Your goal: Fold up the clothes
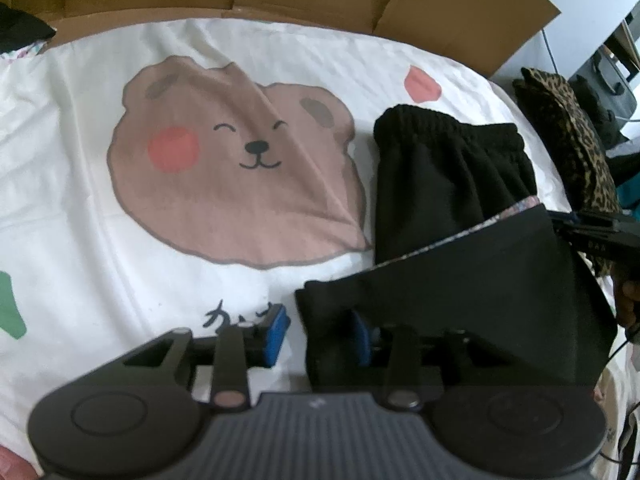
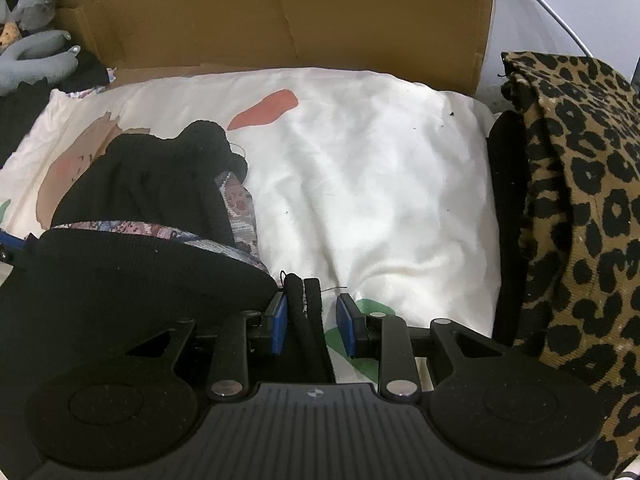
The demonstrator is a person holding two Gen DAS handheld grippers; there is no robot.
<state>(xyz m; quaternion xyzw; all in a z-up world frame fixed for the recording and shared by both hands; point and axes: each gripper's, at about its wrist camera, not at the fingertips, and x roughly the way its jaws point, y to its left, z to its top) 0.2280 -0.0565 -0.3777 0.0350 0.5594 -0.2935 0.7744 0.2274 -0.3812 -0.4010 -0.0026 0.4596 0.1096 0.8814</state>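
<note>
The black garment lies on the white sheet, just beside the big brown bear picture; its near part is lifted and folded over, showing a patterned edge; the left gripper has its blue pads wide apart, and the black cloth drapes over its right pad, not pinched; the right gripper is open too, with a thick black hem sitting loose between its pads; a leopard-print cloth lies at the right; brown cardboard stands behind.

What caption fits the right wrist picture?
Right tool, open around the black garment hem, over a white sheet.
</note>
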